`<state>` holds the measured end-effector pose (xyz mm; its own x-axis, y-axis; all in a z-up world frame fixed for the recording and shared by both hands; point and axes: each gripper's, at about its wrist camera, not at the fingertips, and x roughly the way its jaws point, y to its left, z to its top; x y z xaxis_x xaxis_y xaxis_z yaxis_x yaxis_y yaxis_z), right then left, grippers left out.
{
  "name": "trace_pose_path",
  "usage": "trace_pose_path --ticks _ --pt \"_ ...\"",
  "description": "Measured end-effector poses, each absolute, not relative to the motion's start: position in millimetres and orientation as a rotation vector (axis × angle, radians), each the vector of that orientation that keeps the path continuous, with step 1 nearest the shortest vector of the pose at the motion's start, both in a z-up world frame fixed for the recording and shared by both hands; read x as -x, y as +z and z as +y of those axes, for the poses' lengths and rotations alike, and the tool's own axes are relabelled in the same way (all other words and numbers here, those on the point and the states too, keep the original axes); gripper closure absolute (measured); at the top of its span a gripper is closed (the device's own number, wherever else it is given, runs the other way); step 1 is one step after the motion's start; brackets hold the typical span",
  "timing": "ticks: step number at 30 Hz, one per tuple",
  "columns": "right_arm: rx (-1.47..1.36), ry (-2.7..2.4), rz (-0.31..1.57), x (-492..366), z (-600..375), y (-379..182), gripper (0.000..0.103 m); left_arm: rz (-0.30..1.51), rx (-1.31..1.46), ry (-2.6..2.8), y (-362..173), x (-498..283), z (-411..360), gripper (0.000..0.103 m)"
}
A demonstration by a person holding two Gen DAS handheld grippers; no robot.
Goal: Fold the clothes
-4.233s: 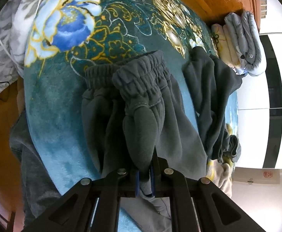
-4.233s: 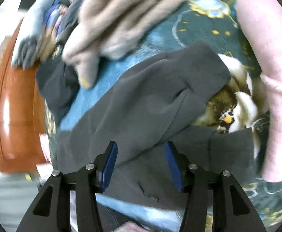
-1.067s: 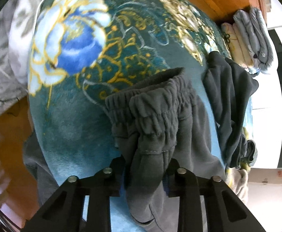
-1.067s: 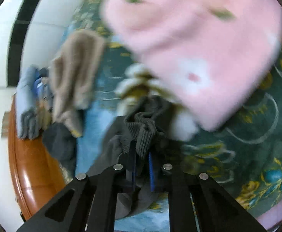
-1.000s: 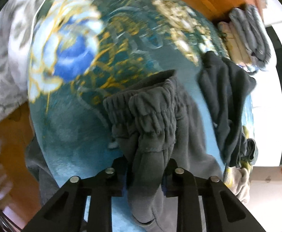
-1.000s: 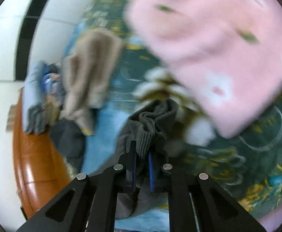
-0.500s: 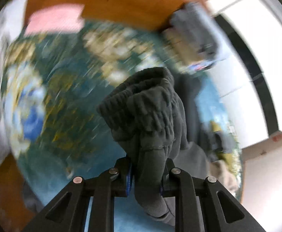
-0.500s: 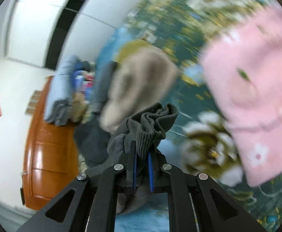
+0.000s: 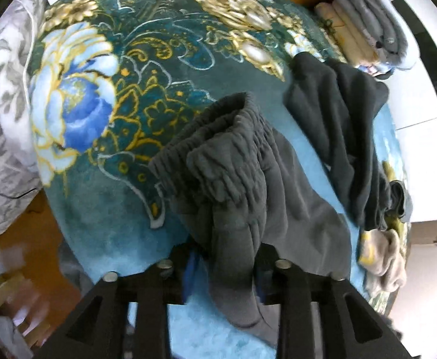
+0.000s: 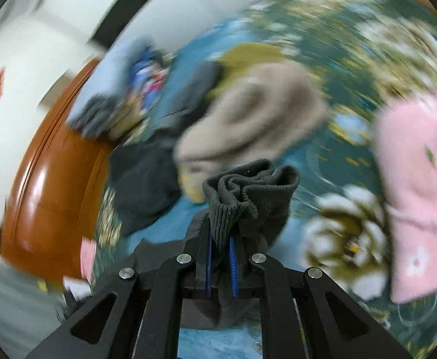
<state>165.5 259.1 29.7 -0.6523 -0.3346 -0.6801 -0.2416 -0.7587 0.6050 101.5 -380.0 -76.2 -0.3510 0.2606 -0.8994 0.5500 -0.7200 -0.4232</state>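
Dark grey sweatpants (image 9: 248, 185) lie on a teal flowered blanket (image 9: 104, 95). My left gripper (image 9: 222, 272) is shut on a bunched fold at their elastic waistband, low over the blanket. My right gripper (image 10: 219, 246) is shut on the ribbed cuff of the same sweatpants (image 10: 248, 197) and holds it lifted above the bed. The right wrist view is blurred by motion.
A second dark grey garment (image 9: 344, 125) lies to the right of the pants. A stack of folded clothes (image 9: 368, 21) sits by the wooden headboard (image 10: 48, 185). A beige garment (image 10: 248, 113) and a pink one (image 10: 418, 185) lie on the blanket. A grey patterned quilt (image 9: 0, 119) is at the left.
My left gripper has come back down to the blanket with the waistband. My right gripper keeps swinging with the cuff held up; the pink garment has shifted right in its view.
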Motion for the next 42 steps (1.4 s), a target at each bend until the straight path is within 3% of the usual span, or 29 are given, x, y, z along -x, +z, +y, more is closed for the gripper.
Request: trace_pose_path --ticks 2,11,18,21,23,27,31,42 --pt "-1.272 -2.565 -0.933 -152 224 40 0.093 1.076 -1.651 -2.165 -73 -107 -385 0.051" --pt "-1.401 -2.319 -0.582 -87 77 1 0.093 1.226 -1.427 -2.193 -34 -154 -406 0.051" --pt "-1.6 -2.165 -0.418 -62 -8 -59 0.093 1.239 -1.501 -2.358 -10 -148 -365 0.05" --pt "-1.67 -2.121 -0.348 -67 -26 -78 0.087 1.212 -1.584 -2.374 -19 -136 -339 0.049" --pt "-1.662 -2.088 -0.328 -74 -29 -80 0.078 1.198 -1.644 -2.374 -24 -132 -323 0.048" --pt "-1.555 -2.065 -0.35 -81 -15 -59 0.076 1.188 -1.743 -2.366 -38 -122 -292 0.048" --pt "-1.442 -2.138 -0.463 -79 34 -35 0.06 1.181 -1.844 -2.384 -51 -112 -257 0.04" --pt "-1.612 -2.211 -0.752 -97 142 -67 0.059 1.087 -2.08 -2.331 -95 -85 -169 0.035"
